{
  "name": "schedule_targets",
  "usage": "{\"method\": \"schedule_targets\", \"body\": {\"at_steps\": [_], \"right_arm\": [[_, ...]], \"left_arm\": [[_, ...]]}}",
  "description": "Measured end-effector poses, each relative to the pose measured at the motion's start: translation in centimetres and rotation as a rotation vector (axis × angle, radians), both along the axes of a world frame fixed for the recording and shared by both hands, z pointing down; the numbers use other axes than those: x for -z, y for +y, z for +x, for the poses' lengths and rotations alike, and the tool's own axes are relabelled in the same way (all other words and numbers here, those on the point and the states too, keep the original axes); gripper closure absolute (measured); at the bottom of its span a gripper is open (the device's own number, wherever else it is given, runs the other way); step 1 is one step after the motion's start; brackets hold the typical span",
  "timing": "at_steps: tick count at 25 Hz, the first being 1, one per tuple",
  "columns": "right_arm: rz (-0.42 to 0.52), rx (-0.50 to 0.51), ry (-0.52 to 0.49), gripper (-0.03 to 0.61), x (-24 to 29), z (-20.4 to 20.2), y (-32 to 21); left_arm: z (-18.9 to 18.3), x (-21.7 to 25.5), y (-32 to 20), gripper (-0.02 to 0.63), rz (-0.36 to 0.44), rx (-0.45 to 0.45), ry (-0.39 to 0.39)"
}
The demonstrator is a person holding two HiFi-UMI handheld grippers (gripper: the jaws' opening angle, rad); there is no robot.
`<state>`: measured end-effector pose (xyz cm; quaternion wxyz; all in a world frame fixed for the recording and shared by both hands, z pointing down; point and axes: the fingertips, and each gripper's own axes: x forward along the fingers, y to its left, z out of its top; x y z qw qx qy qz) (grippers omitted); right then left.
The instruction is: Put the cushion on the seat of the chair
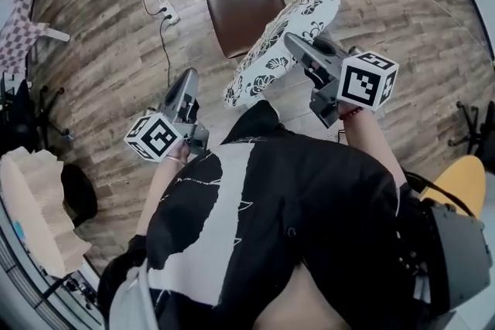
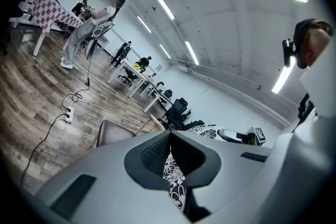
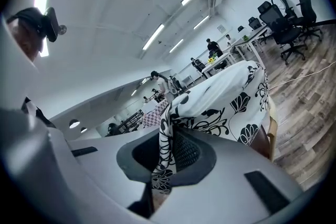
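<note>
Left gripper (image 2: 169, 140) and right gripper (image 3: 169, 138) both had their fingers pinched shut on the floral cushion (image 1: 282, 42) fabric, holding it tilted in the air, partly over the brown chair (image 1: 240, 11) seat.

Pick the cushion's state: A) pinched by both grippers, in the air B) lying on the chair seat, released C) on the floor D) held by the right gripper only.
A: the cushion has its floral fabric pinched in the left gripper and in the right gripper, and the chair seat shows mostly bare.
</note>
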<state>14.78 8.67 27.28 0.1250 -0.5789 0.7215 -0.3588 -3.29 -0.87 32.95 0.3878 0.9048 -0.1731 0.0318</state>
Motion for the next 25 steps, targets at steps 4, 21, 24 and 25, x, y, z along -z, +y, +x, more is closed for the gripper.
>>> {"method": "schedule_targets", "body": {"at_steps": [4, 21, 24, 25], "right_arm": [[0.010, 0.010, 0.010, 0.551, 0.0, 0.1, -0.4], [-0.089, 0.015, -0.065, 0.551, -2.4, 7.3, -13.1], [-0.092, 0.017, -0.061, 0.551, -2.6, 7.1, -14.3], [-0.097, 0.022, -0.061, 0.551, -2.8, 7.5, -15.5]], "left_arm": [[0.5, 0.5, -0.2, 0.599, 0.016, 0.017, 0.042], [6.1, 0.3, -10.5, 0.599, -0.028, 0.059, 0.043], [5.3, 0.5, -10.9, 0.600, -0.013, 0.057, 0.040], [5.4, 0.4, -11.8, 0.600, -0.016, 0.063, 0.038]]}}
